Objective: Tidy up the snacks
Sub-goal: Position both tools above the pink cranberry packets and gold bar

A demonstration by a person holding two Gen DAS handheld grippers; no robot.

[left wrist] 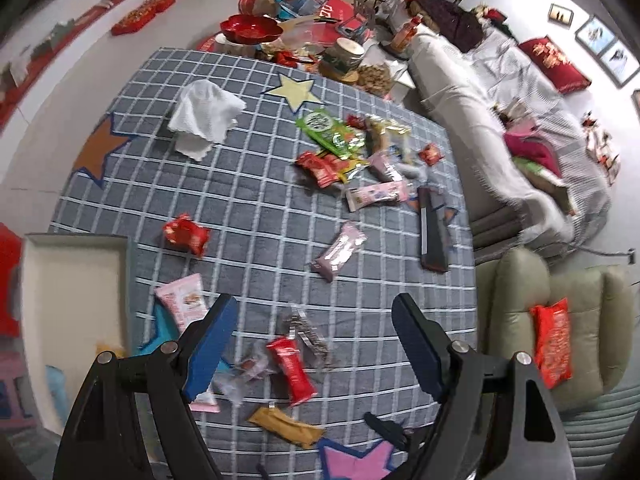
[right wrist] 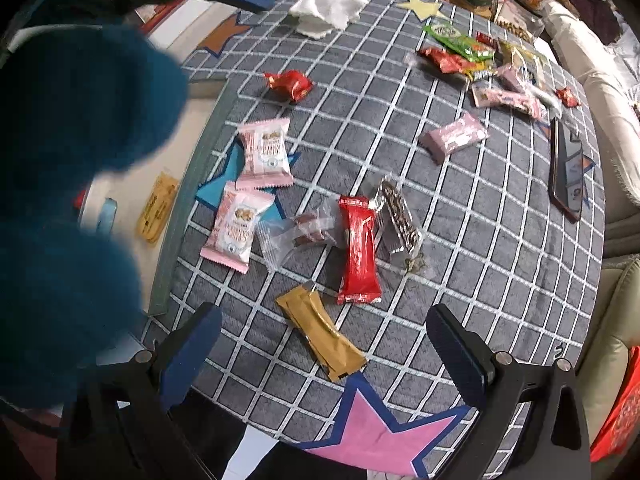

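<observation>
Since both grippers hang wide and empty over the snacks, pick one snack at a time. The left gripper (left wrist: 312, 344) is above the red bar (left wrist: 292, 372); the right gripper (right wrist: 324, 344) is above the gold bar (right wrist: 320, 330). Only the right view shows a gold bar already in the box (right wrist: 192, 176).

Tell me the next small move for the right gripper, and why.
Probably lower the right gripper onto the gold packet. Its jaws stand open and empty just above it, the packet lies free on the mat, and the box already holds a similar one.
</observation>
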